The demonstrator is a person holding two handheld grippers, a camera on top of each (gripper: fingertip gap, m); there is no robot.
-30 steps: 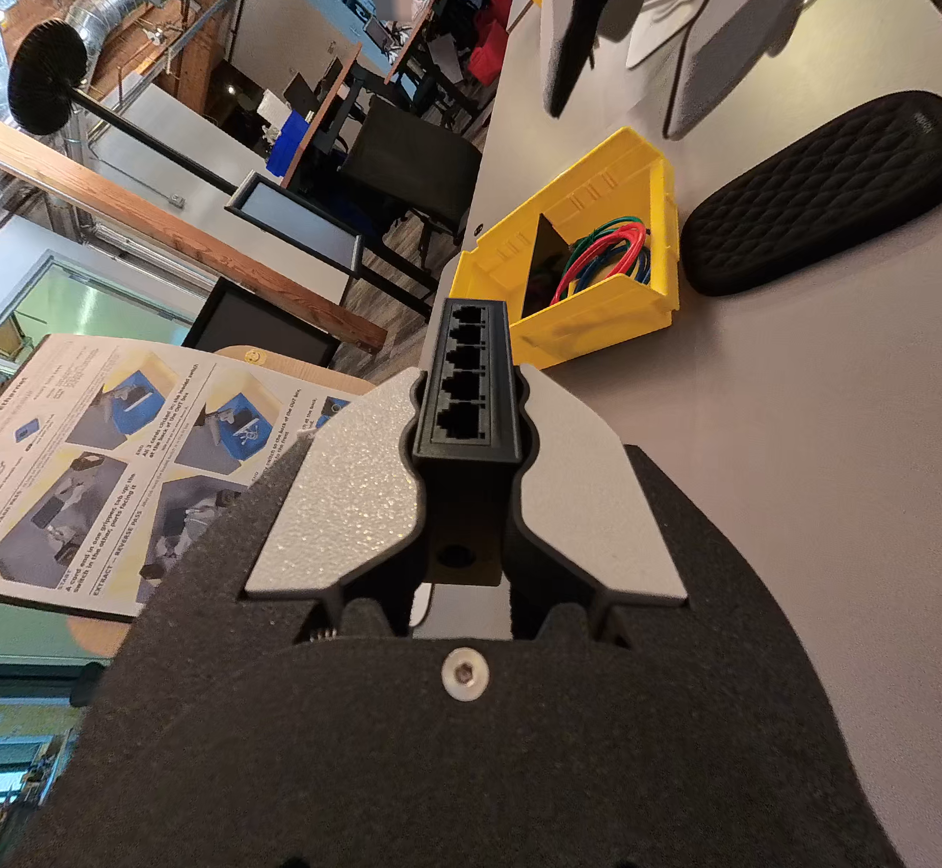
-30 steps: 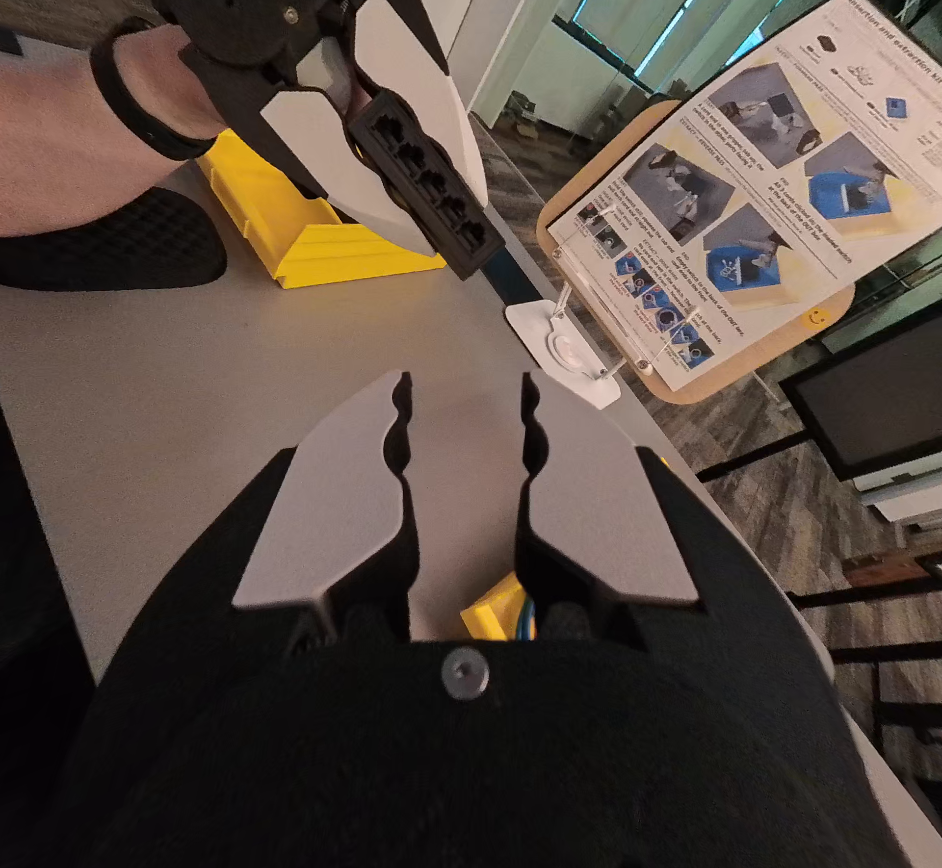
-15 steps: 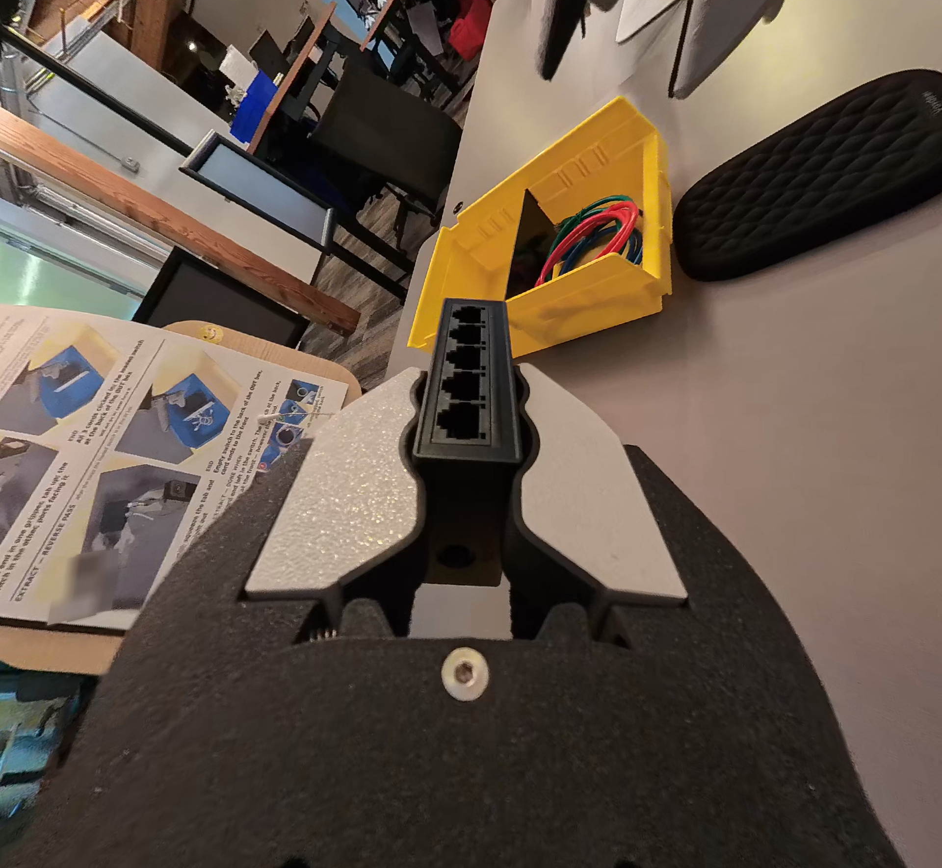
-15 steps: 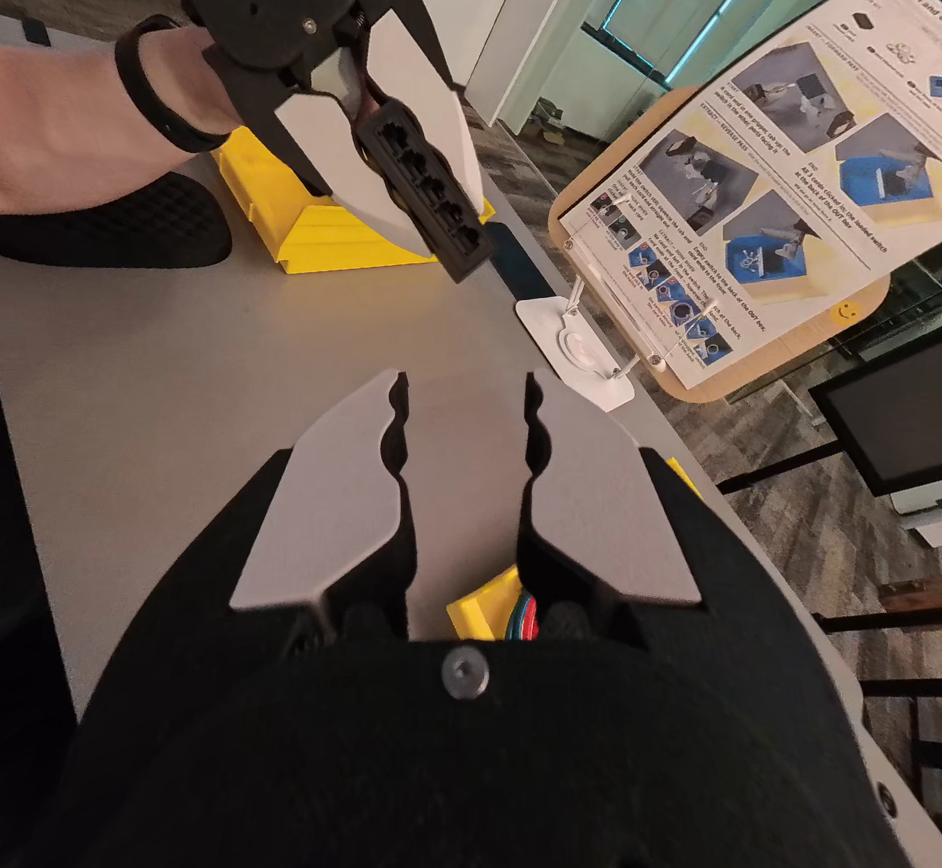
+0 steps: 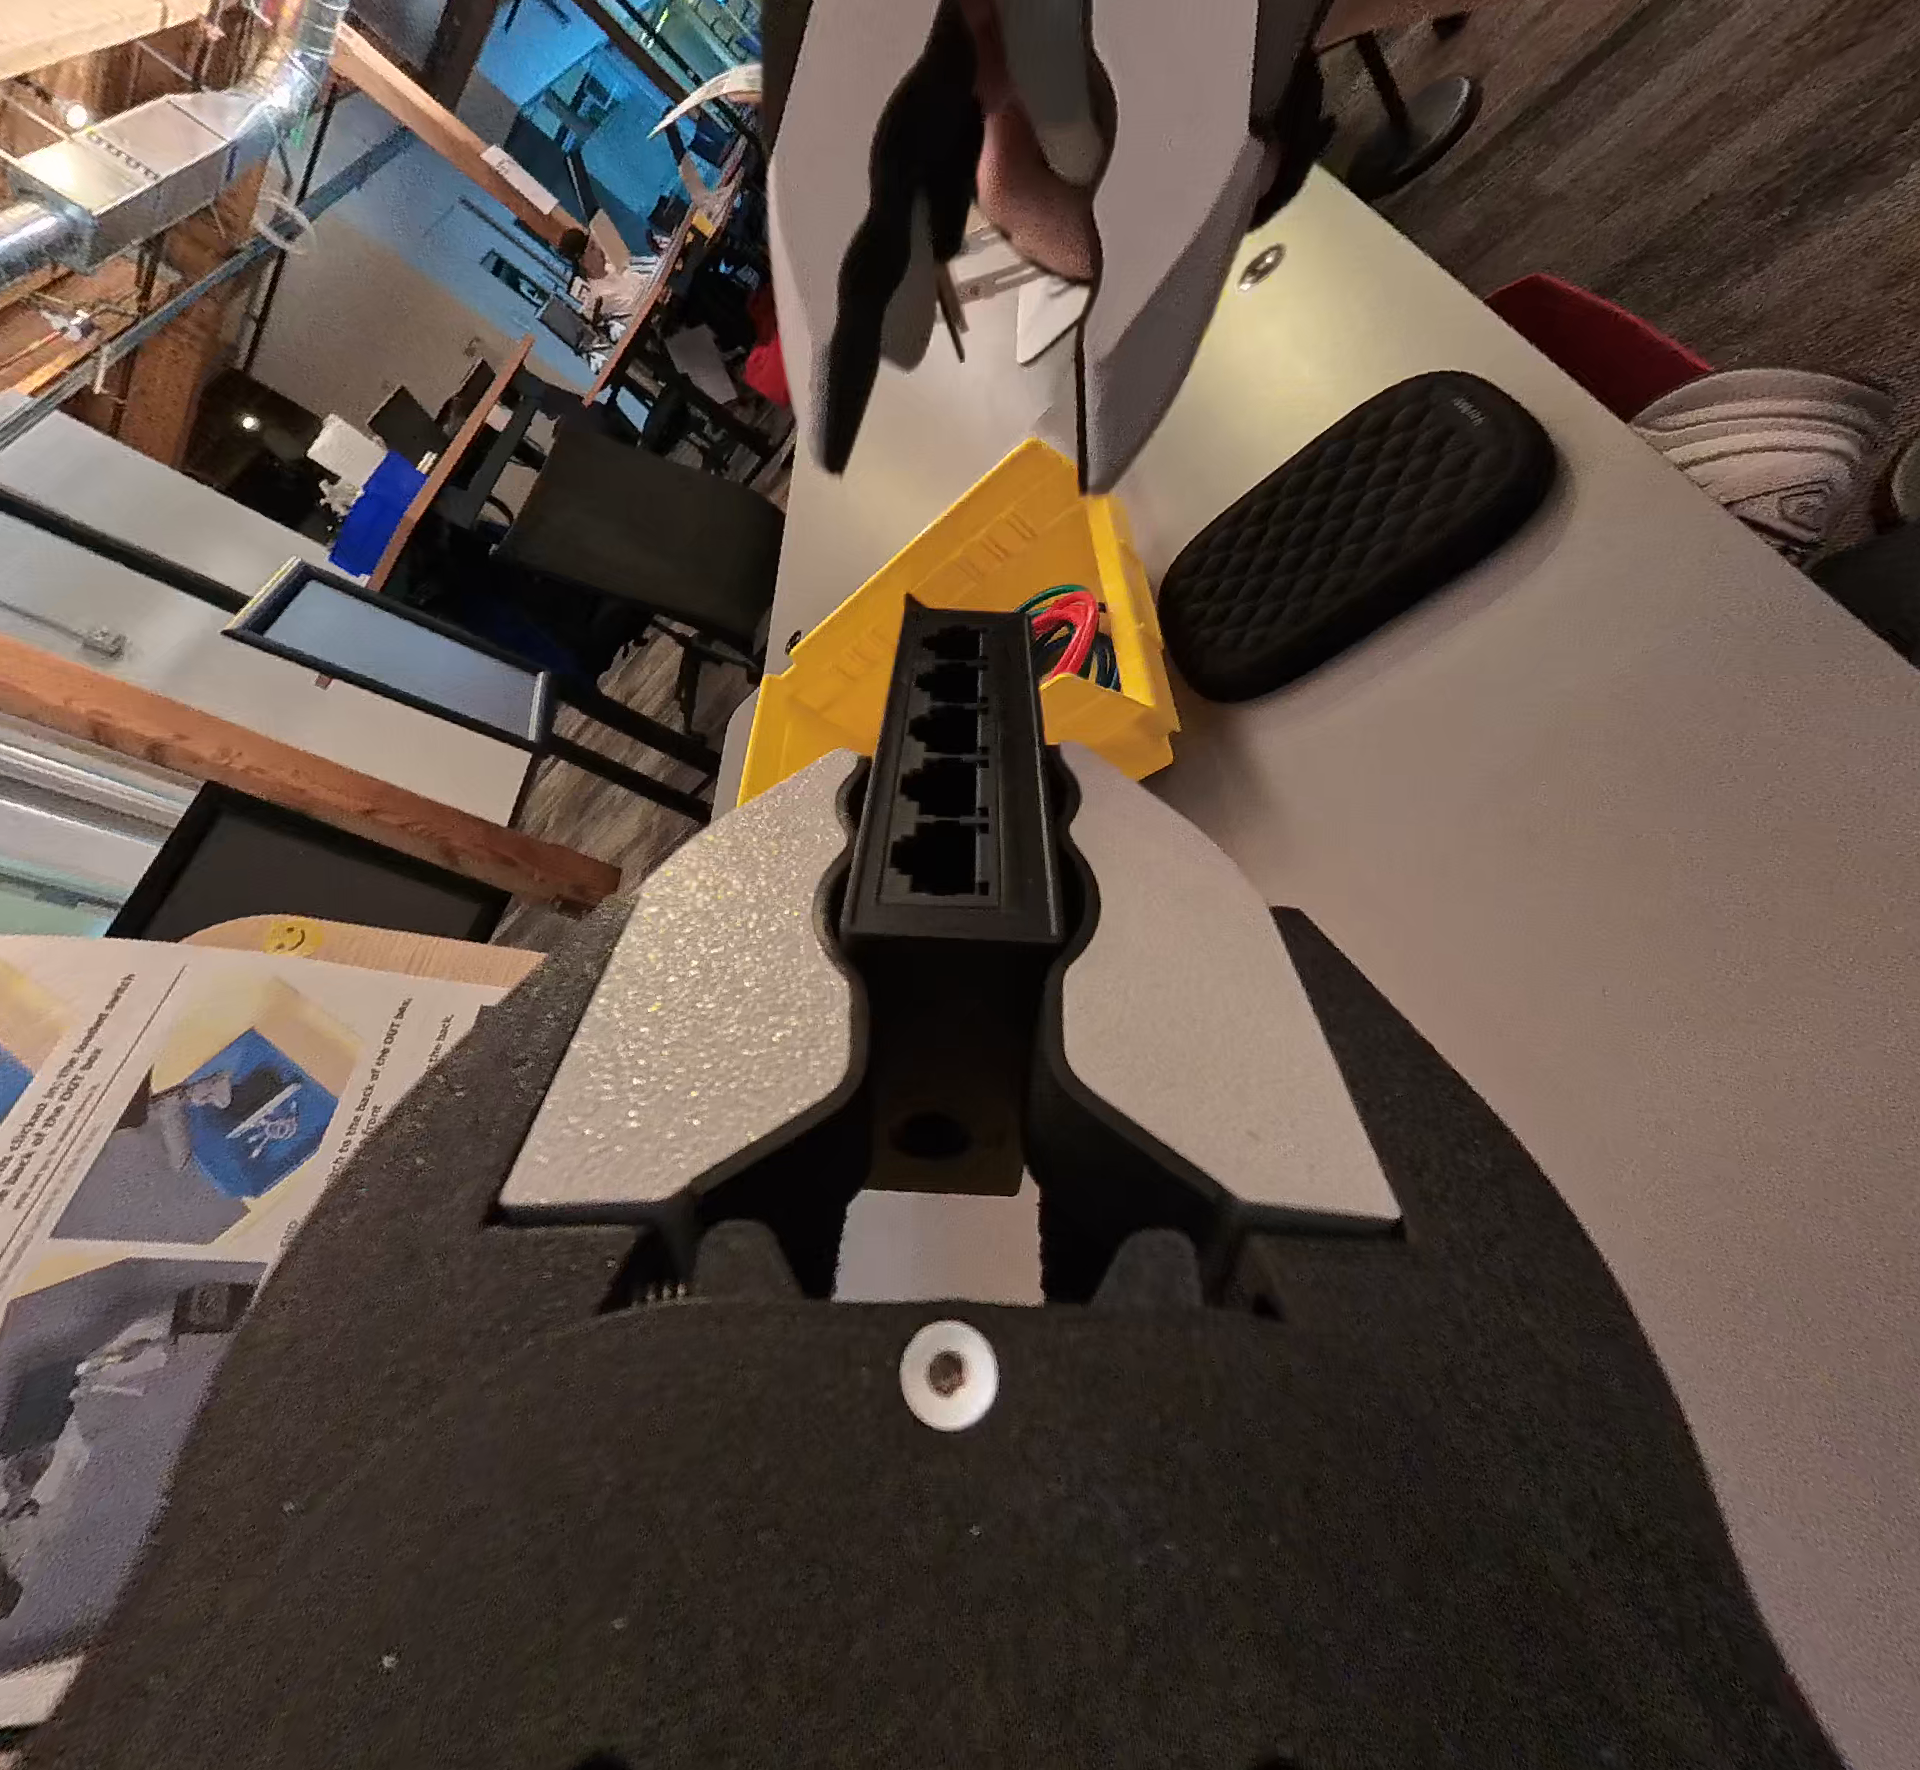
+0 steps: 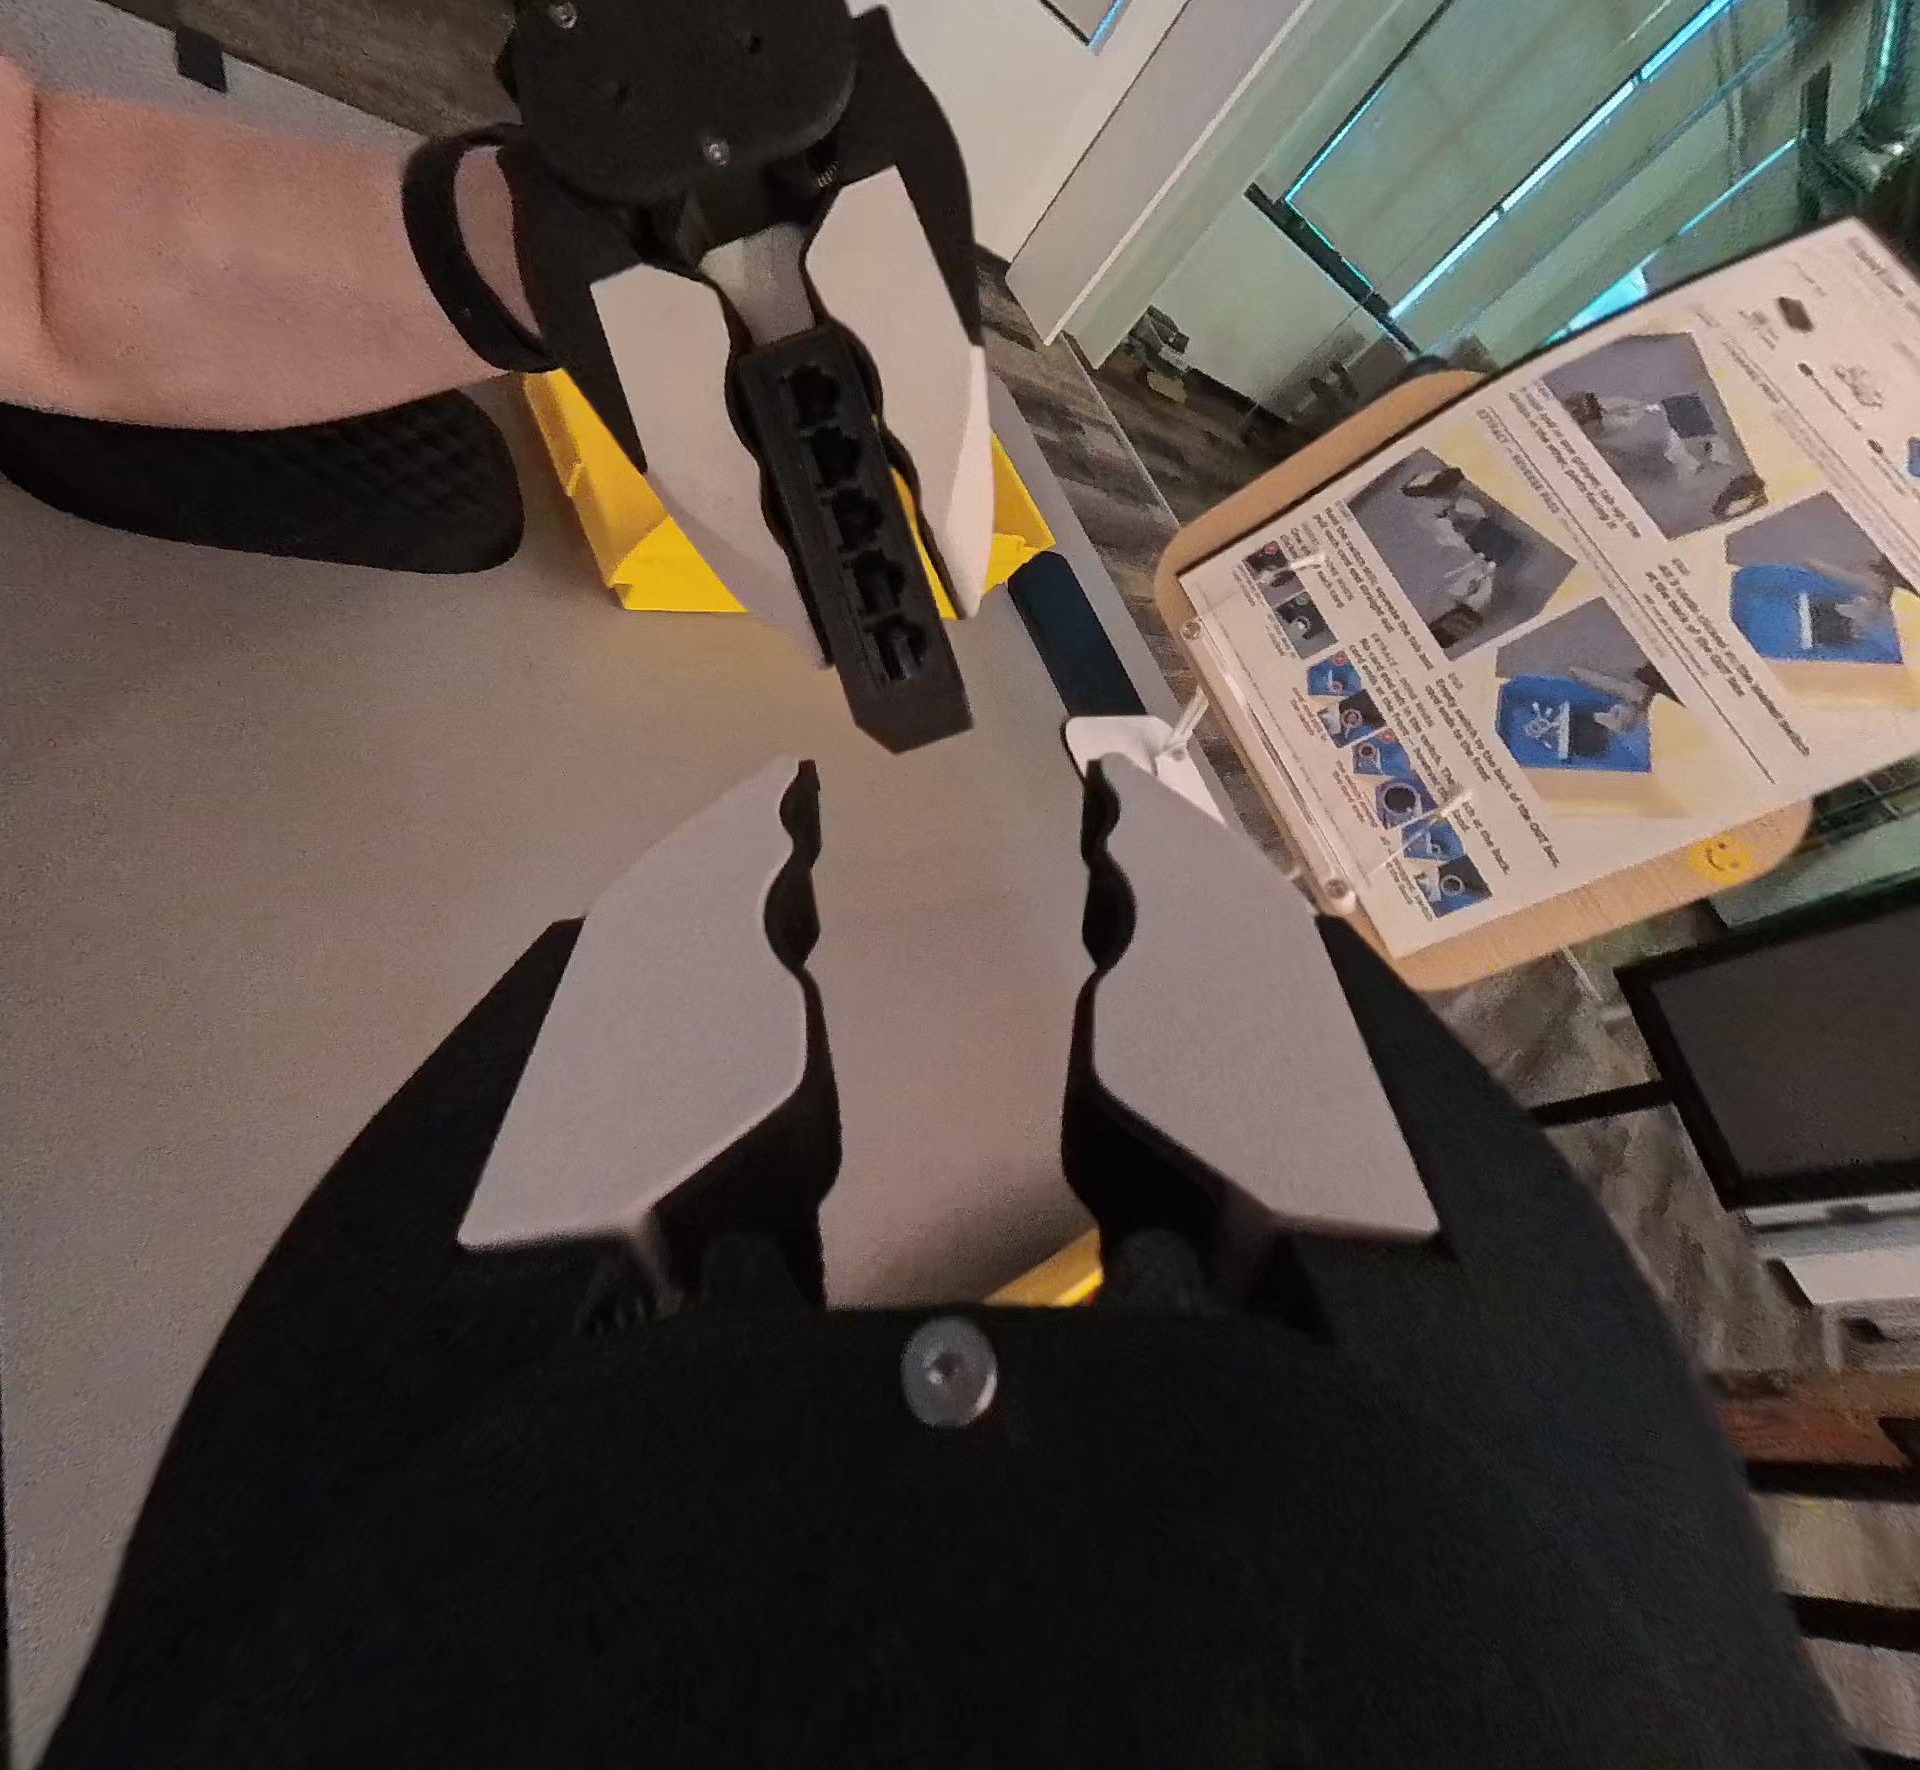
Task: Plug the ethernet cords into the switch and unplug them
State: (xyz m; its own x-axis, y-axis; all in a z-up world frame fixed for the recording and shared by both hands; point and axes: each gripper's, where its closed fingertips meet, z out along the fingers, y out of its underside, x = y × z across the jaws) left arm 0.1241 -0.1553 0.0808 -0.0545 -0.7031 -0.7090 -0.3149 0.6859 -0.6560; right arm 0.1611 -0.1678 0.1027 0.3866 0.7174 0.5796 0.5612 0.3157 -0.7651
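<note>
Left wrist view: the switch (image 5: 961, 785) is pinched between the fingers of the left hand-held gripper (image 5: 956, 785), its five empty ports turned up and its far end sticking out past the fingertips, above the desk (image 5: 1507, 889). No cord is plugged in yet; the cords (image 5: 1070, 624) are seen coiled in the yellow bin (image 5: 935, 671) just beyond. The right hand-held gripper (image 6: 945, 785) is held spread and empty, touching nothing, close in front of the switch. It is judged that a cord must be fetched next: the plug should be gripped behind its head, clip side matched to the port notch, and pushed straight in while the switch is kept steady
</note>
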